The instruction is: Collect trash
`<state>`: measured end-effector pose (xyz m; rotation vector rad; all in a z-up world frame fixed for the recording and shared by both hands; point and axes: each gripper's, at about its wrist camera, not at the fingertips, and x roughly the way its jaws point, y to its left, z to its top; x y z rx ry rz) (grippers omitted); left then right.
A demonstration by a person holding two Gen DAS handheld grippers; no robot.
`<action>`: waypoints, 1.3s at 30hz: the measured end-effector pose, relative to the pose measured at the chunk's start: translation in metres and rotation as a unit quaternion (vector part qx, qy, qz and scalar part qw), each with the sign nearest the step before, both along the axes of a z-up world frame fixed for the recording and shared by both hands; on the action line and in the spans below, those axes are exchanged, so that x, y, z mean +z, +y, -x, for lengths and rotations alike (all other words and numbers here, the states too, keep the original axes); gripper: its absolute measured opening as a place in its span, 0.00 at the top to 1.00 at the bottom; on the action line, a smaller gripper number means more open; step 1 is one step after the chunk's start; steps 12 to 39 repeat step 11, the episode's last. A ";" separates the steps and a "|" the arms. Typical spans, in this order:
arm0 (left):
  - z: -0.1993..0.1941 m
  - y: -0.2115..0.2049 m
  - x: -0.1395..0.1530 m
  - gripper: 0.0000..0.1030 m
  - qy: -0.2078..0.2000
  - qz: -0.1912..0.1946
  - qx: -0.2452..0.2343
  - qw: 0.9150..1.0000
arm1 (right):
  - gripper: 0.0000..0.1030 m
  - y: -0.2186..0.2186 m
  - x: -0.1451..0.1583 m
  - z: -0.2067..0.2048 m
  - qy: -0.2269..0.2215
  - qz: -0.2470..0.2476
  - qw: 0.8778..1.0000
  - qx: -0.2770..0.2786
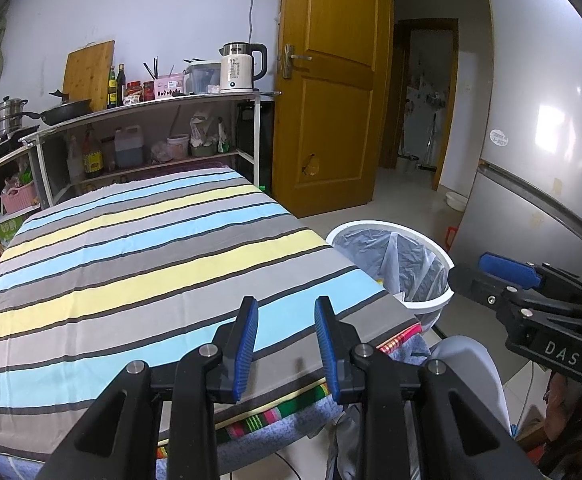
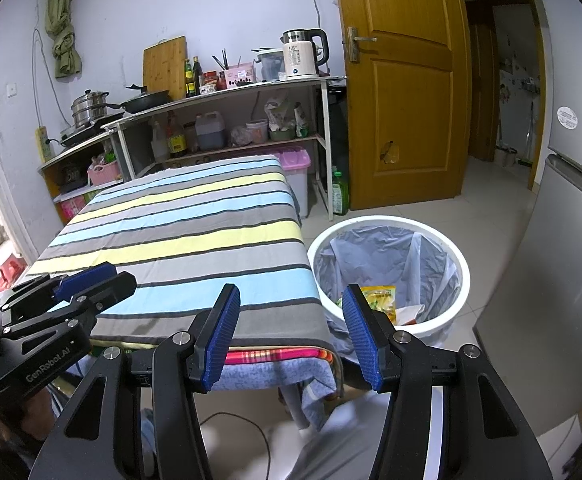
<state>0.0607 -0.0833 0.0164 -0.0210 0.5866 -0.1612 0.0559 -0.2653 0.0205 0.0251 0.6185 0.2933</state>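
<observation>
A white trash bin (image 2: pixel 387 221) lined with a grey-blue bag stands on the floor at the table's near right corner. In it lie a yellow snack packet (image 2: pixel 381 295) and some white and red wrapper scraps (image 2: pixel 409 314). The same bin (image 1: pixel 371 226) shows in the left wrist view. My left gripper (image 1: pixel 286 304) hovers over the near edge of the striped tablecloth (image 1: pixel 151 260), open, nothing between its blue pads. My right gripper (image 2: pixel 291 292) is open wide above the table corner and the bin's near rim, also empty. Each gripper appears in the other's view: right (image 1: pixel 471 268), left (image 2: pixel 121 276).
Behind the table (image 2: pixel 191 232) a shelf unit (image 2: pixel 219 92) holds a kettle, pans, bottles and jars. A wooden door (image 2: pixel 403 100) stands open at the back. A grey fridge (image 2: pixel 563 280) fills the right side. A pink-lidded container (image 2: pixel 297 160) and a green bottle (image 2: pixel 339 194) sit on the floor.
</observation>
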 end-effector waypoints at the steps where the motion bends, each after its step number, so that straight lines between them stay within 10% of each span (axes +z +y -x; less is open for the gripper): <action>1: 0.000 0.000 0.000 0.72 0.000 0.001 0.000 1.000 | 0.47 -0.001 -0.001 -0.001 0.000 0.000 1.000 0.000; 39: 0.001 0.001 0.000 0.72 -0.001 0.009 -0.001 1.000 | 0.47 -0.001 -0.002 -0.002 0.001 0.000 1.000 0.000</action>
